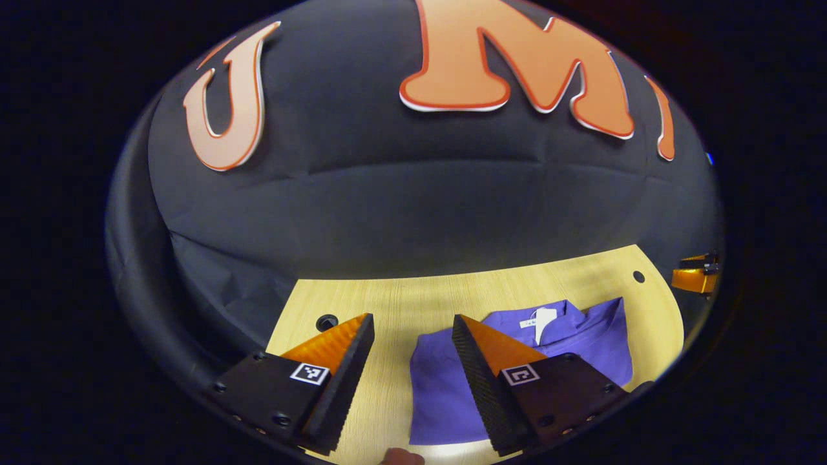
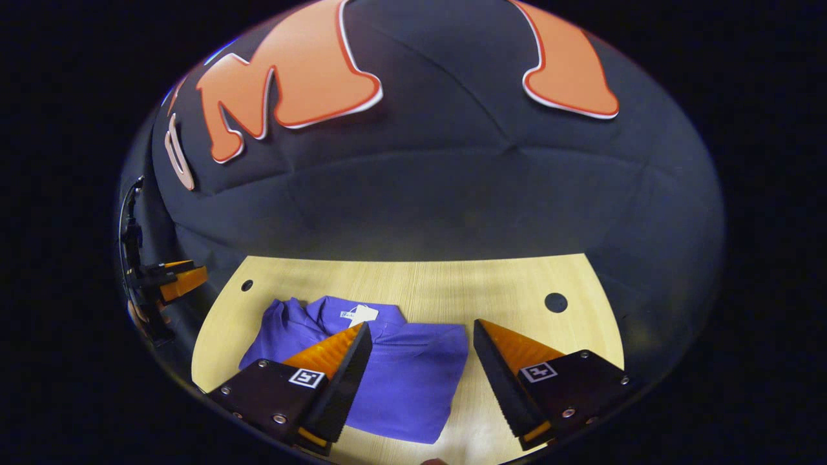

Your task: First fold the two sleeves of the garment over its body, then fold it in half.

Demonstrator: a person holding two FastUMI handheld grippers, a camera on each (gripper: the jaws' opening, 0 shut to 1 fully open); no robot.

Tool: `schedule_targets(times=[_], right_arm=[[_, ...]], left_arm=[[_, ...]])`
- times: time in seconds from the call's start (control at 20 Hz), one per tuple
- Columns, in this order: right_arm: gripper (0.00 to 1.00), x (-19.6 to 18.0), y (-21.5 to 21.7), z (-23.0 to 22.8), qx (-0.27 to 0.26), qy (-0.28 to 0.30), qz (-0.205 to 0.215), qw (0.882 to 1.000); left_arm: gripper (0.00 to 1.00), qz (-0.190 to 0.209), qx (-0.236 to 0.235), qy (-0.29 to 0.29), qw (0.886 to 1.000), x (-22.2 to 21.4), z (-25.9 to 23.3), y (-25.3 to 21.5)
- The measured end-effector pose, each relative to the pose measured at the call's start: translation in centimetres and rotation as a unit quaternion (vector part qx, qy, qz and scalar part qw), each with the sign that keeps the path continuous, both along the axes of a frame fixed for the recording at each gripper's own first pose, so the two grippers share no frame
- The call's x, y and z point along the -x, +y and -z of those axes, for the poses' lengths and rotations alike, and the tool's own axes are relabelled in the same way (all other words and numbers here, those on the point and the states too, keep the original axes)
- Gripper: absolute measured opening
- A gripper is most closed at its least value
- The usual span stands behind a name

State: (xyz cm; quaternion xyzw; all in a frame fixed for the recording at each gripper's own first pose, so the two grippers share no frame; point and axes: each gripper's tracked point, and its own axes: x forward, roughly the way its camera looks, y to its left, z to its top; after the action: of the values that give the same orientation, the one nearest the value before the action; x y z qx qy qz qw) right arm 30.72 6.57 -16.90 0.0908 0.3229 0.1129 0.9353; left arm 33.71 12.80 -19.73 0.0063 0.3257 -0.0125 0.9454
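A purple garment [image 1: 446,387] lies on the wooden table [image 1: 400,303] as a compact folded bundle, with its collar and a white label [image 1: 539,320] at the far end. My left gripper [image 1: 412,320] hangs open above the garment's left edge, nothing between its fingers. In the right gripper view the same garment [image 2: 407,381] lies under and between the fingers of my right gripper [image 2: 421,325], which is open and holds nothing. Its white label [image 2: 358,314] faces the booth wall. Each gripper also appears far off in the other's view: the right gripper [image 1: 694,274] and the left gripper [image 2: 174,281].
The table has round holes near its far corners [image 1: 326,321] [image 1: 638,276] [image 2: 555,302]. Bare wood [image 2: 517,284] stretches between the garment and the black cloth wall behind. A fingertip [image 1: 400,457] of the person pokes in at the bottom of the left gripper view.
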Motion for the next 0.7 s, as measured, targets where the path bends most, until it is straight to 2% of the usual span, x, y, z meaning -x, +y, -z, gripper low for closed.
schedule_targets(times=[0.3, 0.35, 0.7], right_arm=[[0.95, 5.1, 0.1, -6.3, 0.01, -0.084, 0.035, 0.996], [0.95, 6.0, 0.1, -7.2, 0.015, -0.096, 0.04, 0.994], [0.95, 11.4, 1.7, -12.8, 0.06, -0.2, 0.042, 0.977]], left_arm=[[0.82, 0.003, 0.032, -0.097, 0.995, 6.1, -7.5, -1.0], [0.86, 0.0, 0.034, -0.106, 0.994, 7.0, -8.3, -1.0], [0.86, 0.011, 0.078, -0.171, 0.982, 12.3, -12.4, -1.9]])
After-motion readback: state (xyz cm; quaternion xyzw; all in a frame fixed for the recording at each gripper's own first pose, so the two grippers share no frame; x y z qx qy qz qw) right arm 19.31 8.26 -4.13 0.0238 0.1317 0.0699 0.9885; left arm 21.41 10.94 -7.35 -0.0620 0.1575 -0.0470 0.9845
